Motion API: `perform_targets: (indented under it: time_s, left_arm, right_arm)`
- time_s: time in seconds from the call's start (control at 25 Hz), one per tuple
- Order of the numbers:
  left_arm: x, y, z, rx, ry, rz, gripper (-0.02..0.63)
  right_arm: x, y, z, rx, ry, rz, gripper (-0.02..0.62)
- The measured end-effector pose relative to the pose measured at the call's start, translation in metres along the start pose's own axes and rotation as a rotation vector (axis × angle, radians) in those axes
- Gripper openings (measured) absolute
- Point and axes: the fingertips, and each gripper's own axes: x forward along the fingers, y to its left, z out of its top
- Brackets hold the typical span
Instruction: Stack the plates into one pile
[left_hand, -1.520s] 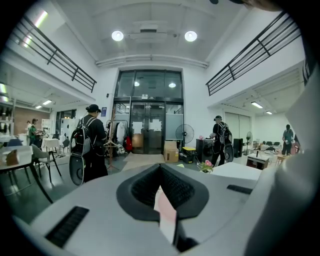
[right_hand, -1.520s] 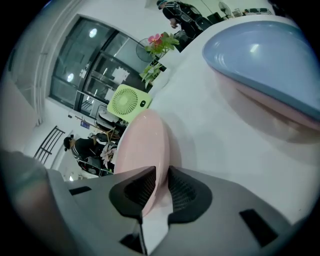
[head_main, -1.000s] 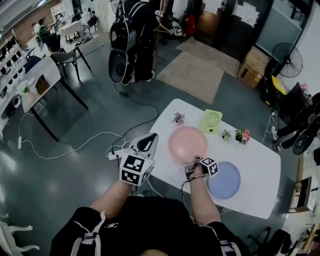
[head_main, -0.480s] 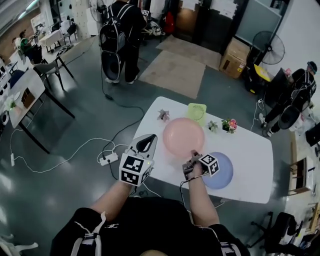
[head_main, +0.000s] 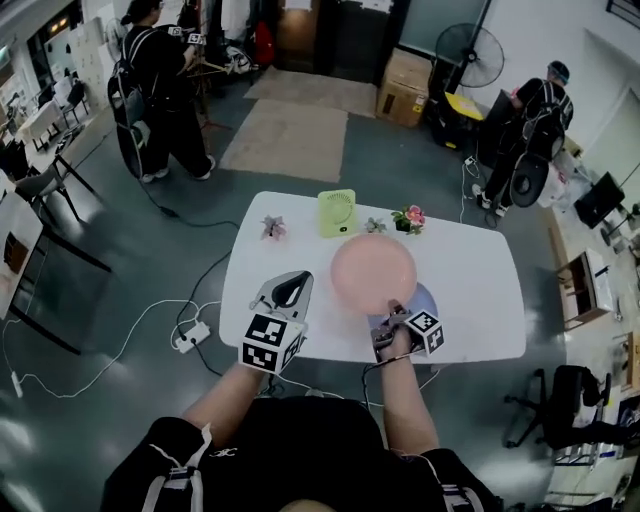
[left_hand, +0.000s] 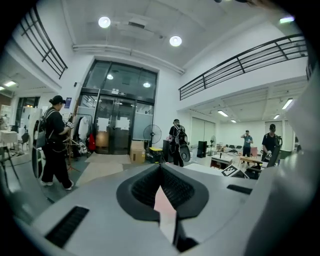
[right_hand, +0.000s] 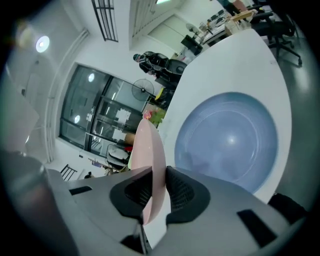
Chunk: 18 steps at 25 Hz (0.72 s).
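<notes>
**Fingers (right_hand: 184, 195) loosening on pink plate (right_hand: 150, 145), now over blue plate (right_hand: 230, 140)**

Right gripper (head_main: 388, 322): jaws opening. The pink plate's near rim is between them and both pads look to be on it, so I log it as gripped for now. I hold the plate by that rim, lifted, with the blue plate flat on the table (head_main: 480, 315) beneath it.

Left gripper (head_main: 296, 282): jaws closed together on nothing, hovering at the table's left side.

Change from a second ago: the pink plate was then left of the blue one, apart from it, and both showed whole. Now the pink covers most of the blue, and only a crescent shows at its right in the head view.

Reading: the carry looks nearly done and the release is starting. The plate should be low and centred before I let go, or it may land crooked.

Far edge: green fan (head_main: 337, 212) and flowers (head_main: 408, 217), clear of both plates.
</notes>
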Motion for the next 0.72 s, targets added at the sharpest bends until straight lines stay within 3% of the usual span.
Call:
perform_targets:
  time_s: [0.32,0.72]
  left_arm:
    - [0.034,-0.057,0.001,0.027,0.018,-0.143,0.012]
    - [0.045,-0.084,-0.004,0.042,0.039,-0.201,0.012]
  right_arm:
    - [-0.051,-0.059,0.056,0.088,-0.149,-0.072,0.078]
    - [-0.072,-0.123,0.061,0.18,-0.209,-0.182,0.085]
